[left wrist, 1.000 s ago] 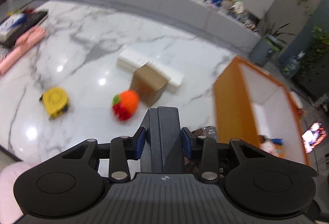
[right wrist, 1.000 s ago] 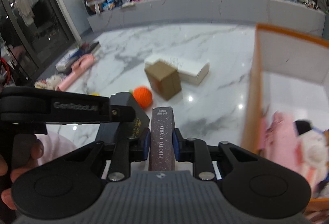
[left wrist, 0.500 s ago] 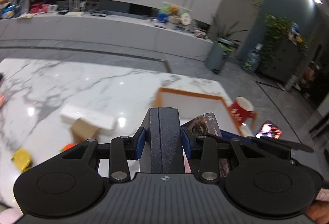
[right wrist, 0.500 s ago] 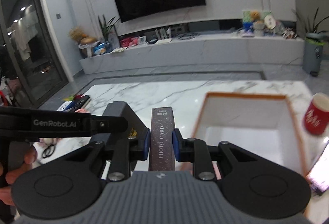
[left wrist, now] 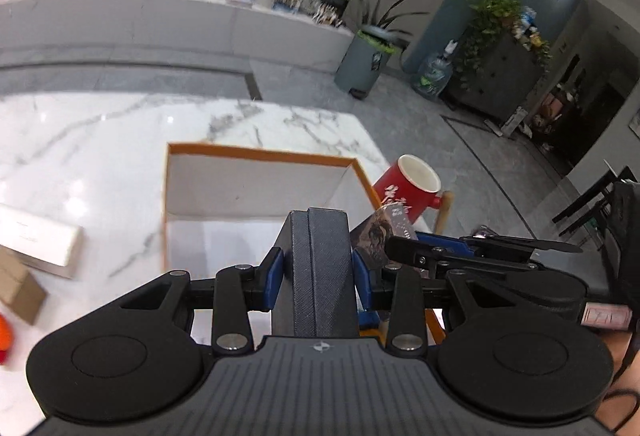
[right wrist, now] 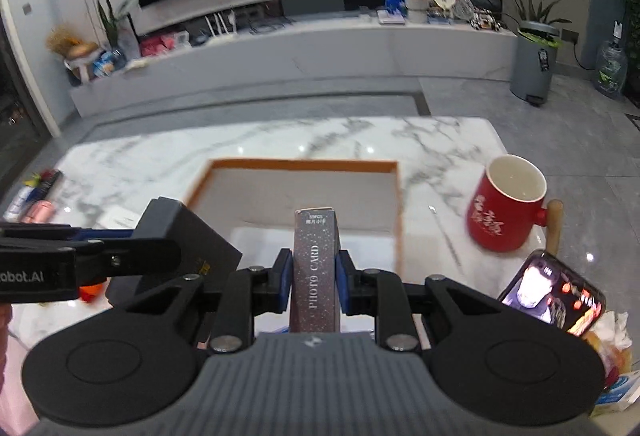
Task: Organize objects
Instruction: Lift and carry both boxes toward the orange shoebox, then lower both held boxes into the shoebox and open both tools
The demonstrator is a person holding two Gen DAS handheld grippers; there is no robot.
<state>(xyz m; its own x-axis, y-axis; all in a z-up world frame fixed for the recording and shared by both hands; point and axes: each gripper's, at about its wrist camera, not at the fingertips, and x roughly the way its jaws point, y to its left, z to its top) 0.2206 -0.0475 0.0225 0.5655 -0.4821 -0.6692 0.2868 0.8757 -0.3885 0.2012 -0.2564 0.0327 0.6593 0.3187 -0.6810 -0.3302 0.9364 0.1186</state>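
Your left tongs [left wrist: 318, 272] are clamped on a dark grey box [left wrist: 320, 256], its long side pinched between the blue pads so it stands upright and points forward over the orange-rimmed box [left wrist: 256, 153] on the marble desk [left wrist: 100, 123]. Your right tongs [right wrist: 311, 278] are clamped the same way on a slim photo card box [right wrist: 316, 264], narrow edge up, label readable. Holding both items on edge looks deliberate: each can then slide straight down into the open container without catching its walls.

Both items hang above the near half of the container, side by side; in the right view the dark grey box [right wrist: 176, 236] sits just left of the card box. Judging from this, you are at the drop-off step, with both loads not yet lowered.

Keep clear of the red mug [right wrist: 506, 211] just right of the container, and of the phone [right wrist: 554, 298] propped nearer you. A white box [left wrist: 36, 240] and a brown carton [left wrist: 18, 290] lie on the desk to the left, presumably yet to be collected.
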